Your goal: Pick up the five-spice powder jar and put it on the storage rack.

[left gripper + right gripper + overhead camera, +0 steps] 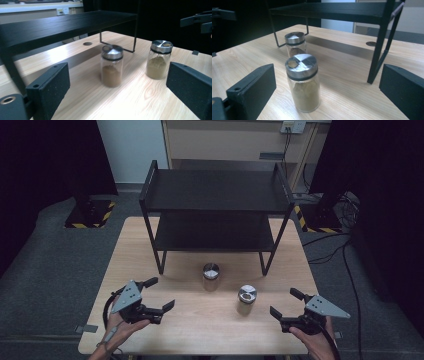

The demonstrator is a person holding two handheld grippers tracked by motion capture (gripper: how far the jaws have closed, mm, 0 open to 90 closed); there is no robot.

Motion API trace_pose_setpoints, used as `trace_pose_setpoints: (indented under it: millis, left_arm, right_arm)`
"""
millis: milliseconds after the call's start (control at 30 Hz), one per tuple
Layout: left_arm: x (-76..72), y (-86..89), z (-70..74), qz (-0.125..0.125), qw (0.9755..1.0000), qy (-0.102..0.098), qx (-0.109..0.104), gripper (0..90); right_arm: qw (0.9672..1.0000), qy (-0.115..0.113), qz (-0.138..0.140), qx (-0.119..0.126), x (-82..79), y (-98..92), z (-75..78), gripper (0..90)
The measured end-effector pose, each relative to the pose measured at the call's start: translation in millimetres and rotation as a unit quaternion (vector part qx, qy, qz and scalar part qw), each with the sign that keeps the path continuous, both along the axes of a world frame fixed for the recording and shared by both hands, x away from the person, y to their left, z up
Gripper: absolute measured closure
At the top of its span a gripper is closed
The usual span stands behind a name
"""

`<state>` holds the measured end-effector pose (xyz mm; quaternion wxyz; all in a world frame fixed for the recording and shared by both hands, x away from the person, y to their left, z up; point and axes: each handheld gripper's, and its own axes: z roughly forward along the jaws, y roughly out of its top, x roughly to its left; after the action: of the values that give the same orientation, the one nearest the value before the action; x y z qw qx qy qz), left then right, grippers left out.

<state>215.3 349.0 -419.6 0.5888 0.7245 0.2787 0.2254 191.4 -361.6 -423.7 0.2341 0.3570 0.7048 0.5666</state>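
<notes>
Nearest us in the high view, our left claw (161, 294) and our right claw (284, 303) hover over the front of the light wooden bench (150, 335), one at each side, both with their black jaws spread wide and nothing between them. Just ahead of the right claw stands the clear glass spice jar of pale tan powder (246, 300), upright on the bench and apart from both claws. In the right gripper view this jar (303, 82) stands between the two jaws but touches neither; its brushed metal cap sits above a black ring, the cap's top has a small opening at one side, and the powder fills roughly the lower two thirds of the glass. A little farther off and to the left stands the second clear glass spice jar with darker reddish-brown powder (211, 276), also upright, with the same metal cap and black ring; in the left gripper view this jar (111, 65) is about half full and stands near the pale one (159, 59) without touching it. Behind both jars rises the black two-tier metal shelf rack (215, 192), its front legs planted on the bench just beyond the darker jar.
</notes>
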Motion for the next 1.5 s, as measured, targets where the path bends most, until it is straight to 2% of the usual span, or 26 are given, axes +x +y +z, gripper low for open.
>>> trace_pose_setpoints:
  millis: [100, 267, 333, 500, 667, 1133, 1500]
  left_arm:
    - [-7.5, 11.2, -2.8, 0.017, 0.9998, 0.002, -0.005, 3.7]
    - [-14.9, 16.7, -6.7, 0.031, 0.9994, 0.001, -0.013, 3.7]
    - [-16.3, 18.3, -8.0, 0.033, 0.9992, 0.0, -0.021, 3.7]
    - [-16.4, 21.3, -11.7, 0.039, 0.9989, 0.001, -0.026, 3.7]
    - [-16.6, 25.7, -15.0, 0.042, 0.9982, 0.007, -0.042, 3.6]
    - [-16.6, 26.2, -15.2, 0.041, 0.9983, 0.003, -0.041, 3.3]
    - [-16.5, 27.6, -14.8, 0.042, 0.9981, 0.005, -0.044, 2.6]
  right_arm:
    - [0.9999, -0.01, -0.004, -0.006, -0.7, -1.3, -1.8, 1.7]
    - [0.9998, -0.019, -0.009, -0.002, -1.7, -2.6, -5.6, 1.8]
    - [0.9997, -0.02, -0.008, 0.005, -2.3, -3.5, -7.6, 1.8]
    - [0.9995, -0.031, -0.005, 0.001, -5.7, -2.6, -9.3, 1.9]
    - [0.9994, -0.033, 0.001, 0.002, -6.9, -0.1, -10.1, 1.8]
    - [0.9992, -0.034, 0.008, 0.019, -3.8, -3.7, -15.0, 1.4]
    - [0.9991, -0.037, 0.005, 0.021, -5.2, -5.0, -15.6, 1.5]
